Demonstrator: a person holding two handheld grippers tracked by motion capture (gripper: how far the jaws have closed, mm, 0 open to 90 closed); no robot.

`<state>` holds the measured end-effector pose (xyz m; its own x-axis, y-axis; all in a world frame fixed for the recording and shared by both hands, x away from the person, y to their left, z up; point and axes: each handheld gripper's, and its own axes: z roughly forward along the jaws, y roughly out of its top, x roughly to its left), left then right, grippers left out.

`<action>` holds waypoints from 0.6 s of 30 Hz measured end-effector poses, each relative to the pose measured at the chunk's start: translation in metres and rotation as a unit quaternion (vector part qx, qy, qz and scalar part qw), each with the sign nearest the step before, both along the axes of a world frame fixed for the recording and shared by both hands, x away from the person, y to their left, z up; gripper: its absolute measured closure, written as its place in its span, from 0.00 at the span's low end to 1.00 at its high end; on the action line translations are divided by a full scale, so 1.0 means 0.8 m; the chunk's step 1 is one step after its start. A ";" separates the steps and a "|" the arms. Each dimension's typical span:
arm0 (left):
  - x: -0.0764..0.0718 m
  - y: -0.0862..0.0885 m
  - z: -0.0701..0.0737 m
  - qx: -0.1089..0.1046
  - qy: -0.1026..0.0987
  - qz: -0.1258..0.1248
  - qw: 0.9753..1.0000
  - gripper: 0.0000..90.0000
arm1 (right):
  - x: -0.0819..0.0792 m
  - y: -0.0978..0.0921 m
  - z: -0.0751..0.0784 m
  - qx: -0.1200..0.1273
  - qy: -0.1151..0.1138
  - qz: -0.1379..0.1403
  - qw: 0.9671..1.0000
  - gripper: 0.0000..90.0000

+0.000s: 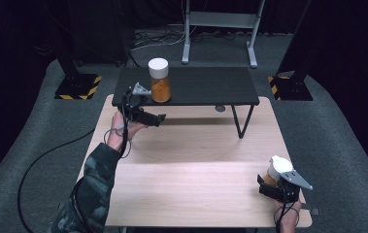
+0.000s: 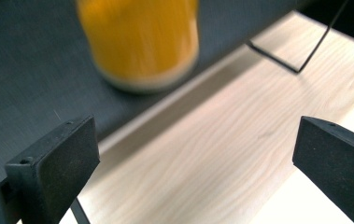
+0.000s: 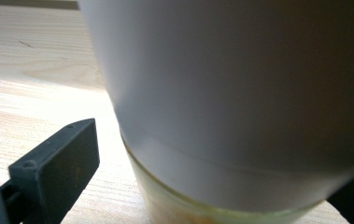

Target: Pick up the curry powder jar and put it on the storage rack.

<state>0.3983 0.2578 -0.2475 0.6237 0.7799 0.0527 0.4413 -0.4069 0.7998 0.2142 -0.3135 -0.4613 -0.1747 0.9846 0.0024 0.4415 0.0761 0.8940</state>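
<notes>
Close up, the right gripper [image 1: 273, 187] flanks a smooth white-capped jar [image 3: 240, 93].

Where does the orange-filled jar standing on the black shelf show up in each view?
High view: the jar on the shelf stands upper centre-left on the black shelf, beside the left gripper.
Left gripper view: its blurred orange base sits at top, beyond the open jaws.
Right gripper view: a different, white-lidded jar is close up there.
Shared landmark: the light wooden table.
</notes>
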 end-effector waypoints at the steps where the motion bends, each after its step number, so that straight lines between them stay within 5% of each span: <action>1: -0.005 0.004 -0.017 -0.002 0.007 -0.008 1.000 0.00 | 0.000 0.000 0.000 0.000 0.000 0.000 1.000 0.00; 4: -0.012 0.005 -0.035 0.002 0.014 -0.008 1.000 0.00 | 0.000 0.000 0.000 0.001 0.000 0.000 1.000 0.00; 9: -0.036 0.015 -0.108 0.001 0.048 0.004 0.999 0.00 | 0.000 0.000 0.000 0.000 -0.001 -0.001 1.000 0.00; 10: -0.036 0.015 -0.108 0.001 0.048 0.004 0.999 0.00 | 0.000 0.000 0.000 0.000 -0.001 -0.001 1.000 0.00; 11: -0.049 0.022 -0.136 -0.014 0.057 0.016 0.998 0.00 | 0.000 0.000 0.000 0.000 0.000 0.000 1.000 0.00; 12: -0.049 0.022 -0.136 -0.014 0.057 0.016 0.998 0.00 | 0.000 0.000 0.000 0.000 0.000 0.000 1.000 0.00; 13: -0.061 0.028 -0.161 -0.026 0.068 0.027 0.997 0.00 | 0.000 0.000 0.000 0.000 0.000 0.000 1.000 0.00; 18: -0.087 0.040 -0.198 -0.042 0.077 0.056 0.995 0.00 | 0.001 0.000 0.001 0.001 0.003 0.000 1.000 0.00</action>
